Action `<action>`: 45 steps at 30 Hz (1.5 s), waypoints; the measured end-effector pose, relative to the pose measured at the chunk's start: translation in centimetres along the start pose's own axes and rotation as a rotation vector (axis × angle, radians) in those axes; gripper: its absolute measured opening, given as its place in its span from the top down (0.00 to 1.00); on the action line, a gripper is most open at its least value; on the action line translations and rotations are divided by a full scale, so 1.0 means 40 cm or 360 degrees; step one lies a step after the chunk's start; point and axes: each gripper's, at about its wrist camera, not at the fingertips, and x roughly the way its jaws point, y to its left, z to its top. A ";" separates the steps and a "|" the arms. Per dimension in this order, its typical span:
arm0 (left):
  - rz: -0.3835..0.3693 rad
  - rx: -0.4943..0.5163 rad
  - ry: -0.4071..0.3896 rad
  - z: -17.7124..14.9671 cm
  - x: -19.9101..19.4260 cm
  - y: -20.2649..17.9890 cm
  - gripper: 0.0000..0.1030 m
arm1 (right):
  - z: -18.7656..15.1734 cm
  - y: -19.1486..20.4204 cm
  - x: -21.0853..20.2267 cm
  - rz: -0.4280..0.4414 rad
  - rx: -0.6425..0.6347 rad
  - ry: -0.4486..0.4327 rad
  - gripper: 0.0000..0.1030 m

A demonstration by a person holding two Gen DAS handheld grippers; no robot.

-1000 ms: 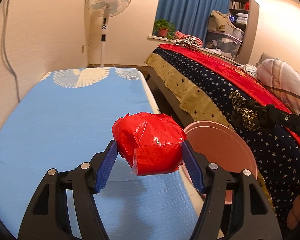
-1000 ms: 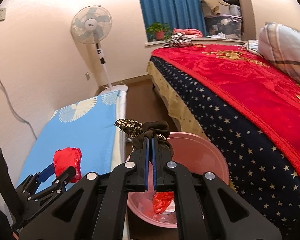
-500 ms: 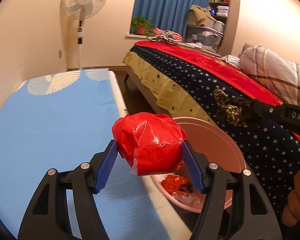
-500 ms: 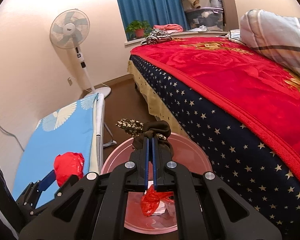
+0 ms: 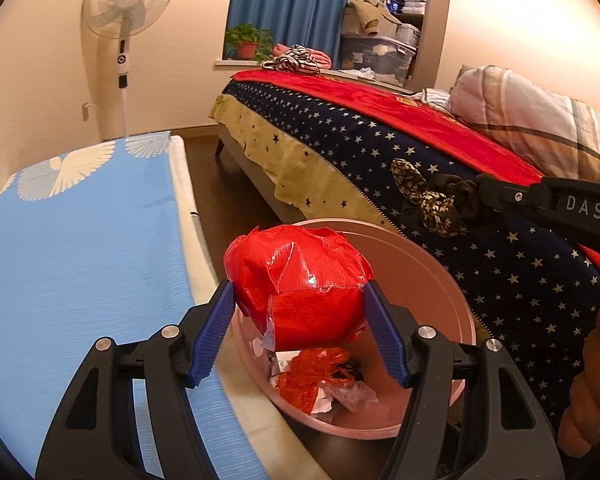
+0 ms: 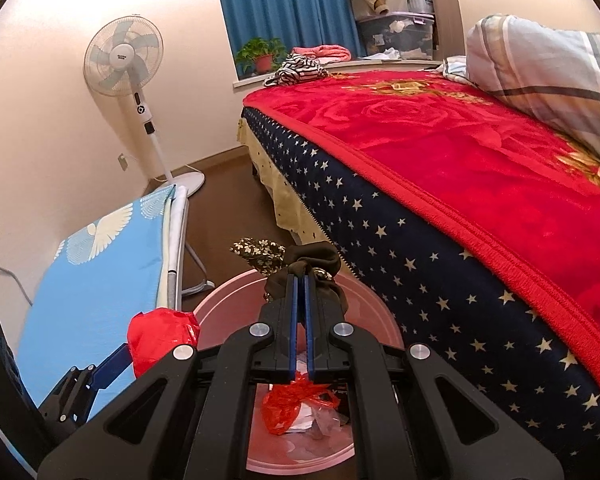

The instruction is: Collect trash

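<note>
Left gripper (image 5: 300,312) grips red bag (image 5: 300,280) above pink bin (image 5: 440,280) beside bed (image 5: 340,152)

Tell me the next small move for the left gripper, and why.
Probably open the left gripper and drop the red wad. The wad is clamped between its blue pads and already hangs over the pink bin, which holds other scraps, so it should fall inside. The right gripper, shut on a dark scrunchie, also sits above the bin and can follow.
</note>
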 end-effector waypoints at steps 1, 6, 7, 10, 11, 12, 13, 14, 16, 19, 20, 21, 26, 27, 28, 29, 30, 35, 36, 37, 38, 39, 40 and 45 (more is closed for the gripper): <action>-0.0006 -0.0001 0.0000 0.002 0.001 -0.003 0.38 | 0.000 0.001 -0.001 -0.0005 -0.0007 -0.0001 0.97; -0.0011 0.0014 0.0002 0.002 0.002 -0.017 0.37 | 0.000 0.003 -0.010 -0.0011 -0.0029 -0.0007 0.97; -0.0014 0.0018 0.0003 0.000 0.002 -0.020 0.37 | 0.001 0.004 -0.012 -0.0010 -0.0034 -0.0009 0.96; -0.0020 0.0021 0.0004 0.001 -0.001 -0.021 0.37 | 0.002 0.010 -0.015 -0.0009 -0.0048 -0.0011 0.96; -0.0029 0.0022 0.0001 0.002 -0.003 -0.021 0.37 | 0.002 0.011 -0.017 -0.0010 -0.0051 -0.0010 0.96; -0.0045 0.0025 -0.0001 0.005 -0.004 -0.022 0.37 | 0.002 0.013 -0.018 -0.0013 -0.0058 -0.0008 0.95; -0.0056 0.0036 0.0005 0.006 -0.005 -0.025 0.36 | 0.003 0.016 -0.020 -0.0019 -0.0064 -0.0006 0.92; -0.0058 0.0049 0.0012 0.008 -0.005 -0.027 0.33 | 0.004 0.018 -0.021 -0.0019 -0.0067 -0.0004 0.92; -0.0056 0.0053 0.0015 0.009 -0.011 -0.026 0.21 | 0.009 0.021 -0.029 -0.0036 -0.0073 -0.0013 0.85; -0.0035 0.0040 0.0021 0.010 -0.030 -0.009 0.19 | 0.017 0.021 -0.048 -0.0081 -0.0059 -0.0050 0.37; -0.0022 0.0035 0.0021 0.010 -0.038 -0.001 0.18 | 0.019 0.019 -0.054 -0.0084 -0.0051 -0.0059 0.31; -0.0002 0.0029 0.0018 0.011 -0.049 0.008 0.17 | 0.023 0.017 -0.064 -0.0086 -0.0041 -0.0067 0.30; 0.0086 -0.0026 -0.0020 0.015 -0.113 0.052 0.14 | 0.035 0.020 -0.119 -0.0106 -0.0009 -0.0094 0.11; 0.0106 -0.0035 -0.0028 0.016 -0.129 0.058 0.14 | 0.033 0.025 -0.137 -0.0096 -0.0011 -0.0097 0.09; 0.0120 -0.0044 -0.0039 0.016 -0.148 0.065 0.14 | 0.031 0.028 -0.147 -0.0089 -0.0017 -0.0099 0.06; 0.0126 -0.0039 -0.0050 0.015 -0.168 0.069 0.14 | 0.026 0.037 -0.164 -0.0083 -0.0030 -0.0105 0.05; 0.0147 -0.0024 -0.0061 0.013 -0.187 0.071 0.14 | 0.021 0.042 -0.174 -0.0076 -0.0036 -0.0106 0.05; 0.0250 -0.0065 -0.0146 0.007 -0.295 0.114 0.10 | -0.023 0.090 -0.234 -0.0015 -0.0142 -0.0104 0.05; 0.0284 -0.0091 -0.0164 0.002 -0.318 0.125 0.08 | -0.038 0.102 -0.248 0.0007 -0.0164 -0.0099 0.05; 0.0309 -0.0125 -0.0180 -0.003 -0.343 0.137 0.08 | -0.046 0.109 -0.257 0.0019 -0.0174 -0.0096 0.05; 0.0317 -0.0143 -0.0192 -0.008 -0.363 0.144 0.08 | -0.059 0.121 -0.270 0.0032 -0.0192 -0.0094 0.05; 0.0336 -0.0151 -0.0210 -0.018 -0.389 0.149 0.08 | -0.067 0.131 -0.279 0.0034 -0.0201 -0.0095 0.05; 0.0368 -0.0149 -0.0221 -0.026 -0.409 0.151 0.08 | -0.082 0.142 -0.291 0.0039 -0.0210 -0.0095 0.05; 0.0499 -0.0176 -0.0239 -0.069 -0.492 0.160 0.07 | -0.148 0.197 -0.344 0.0034 -0.0268 -0.0111 0.05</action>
